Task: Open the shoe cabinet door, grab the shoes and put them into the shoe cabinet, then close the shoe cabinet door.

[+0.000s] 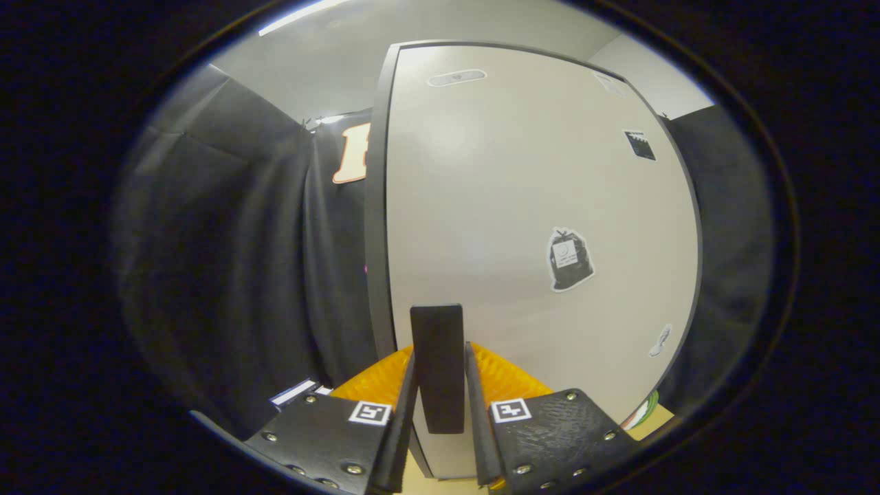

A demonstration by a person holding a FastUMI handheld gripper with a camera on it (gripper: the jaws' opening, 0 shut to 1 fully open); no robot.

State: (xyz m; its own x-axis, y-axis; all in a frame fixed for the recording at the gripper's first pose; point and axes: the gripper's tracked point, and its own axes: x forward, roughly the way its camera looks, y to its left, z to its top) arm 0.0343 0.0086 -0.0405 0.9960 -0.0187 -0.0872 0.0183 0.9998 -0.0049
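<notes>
Gripping a tall black rectangular door handle (437, 368), the tool (440, 405) has its two fingers (404, 419) drawn in narrowly, one on each flank of the handle, and both appear to press against its sides. The handle stands upright between them, its long axis running vertically, its top rising well past the fingertips and its lower end sitting down between the finger bodies. Each finger body carries a small square black-and-white marker on its upper face.

The handle is fixed near the left edge of a large pale beige flat shoe cabinet door (536, 227), which stands upright just ahead of the tool and faces the camera, its long axis vertical. A thin dark grey frame edge (377, 206) runs up the door's left side and over its top. On the door panel there is a black bag-shaped sticker (569, 260) to the right of the handle, a small black square sticker (640, 145) higher up near the right edge, a small pale sticker (660, 340) lower on the right, and a grey oval badge (456, 78) near the top.

Whether the door sits flush or slightly ajar cannot be told. Left of the cabinet hangs the black cloth booth wall (234, 261) in loose folds, and more of it shows to the right of the door. Above is a pale grey ceiling (330, 62) with a strip light.
</notes>
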